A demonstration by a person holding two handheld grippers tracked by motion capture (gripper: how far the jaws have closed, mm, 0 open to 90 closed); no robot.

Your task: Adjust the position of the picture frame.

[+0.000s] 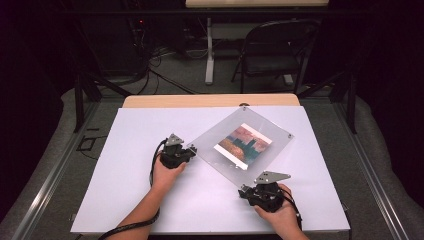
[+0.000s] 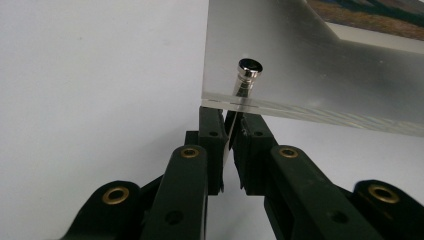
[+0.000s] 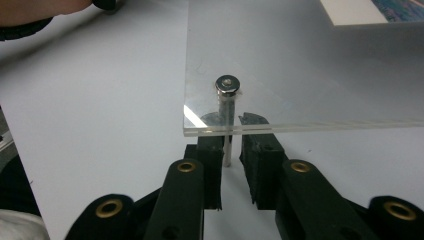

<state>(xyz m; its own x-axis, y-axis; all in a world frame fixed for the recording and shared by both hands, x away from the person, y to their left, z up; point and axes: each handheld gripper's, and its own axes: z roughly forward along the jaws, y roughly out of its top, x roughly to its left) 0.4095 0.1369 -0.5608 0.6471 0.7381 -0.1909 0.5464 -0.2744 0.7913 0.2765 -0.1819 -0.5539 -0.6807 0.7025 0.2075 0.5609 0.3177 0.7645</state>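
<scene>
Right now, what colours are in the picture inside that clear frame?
The picture shows orange, pinkish and dark blue-green tones with a white border, best seen in the high view.

Black two-jaw tools (image 1: 192, 149) (image 1: 245, 190), brass rivets, grey triangular top plates (black cables trailing); bare forearms.

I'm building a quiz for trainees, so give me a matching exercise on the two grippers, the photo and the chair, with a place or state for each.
1 left gripper
2 right gripper
3 photo
4 chair

A behind the table
B inside the clear frame
C shut on the left corner pin
D open, jaws either side of the near corner pin

Pairs: 1-C, 2-D, 3-B, 4-A
</scene>
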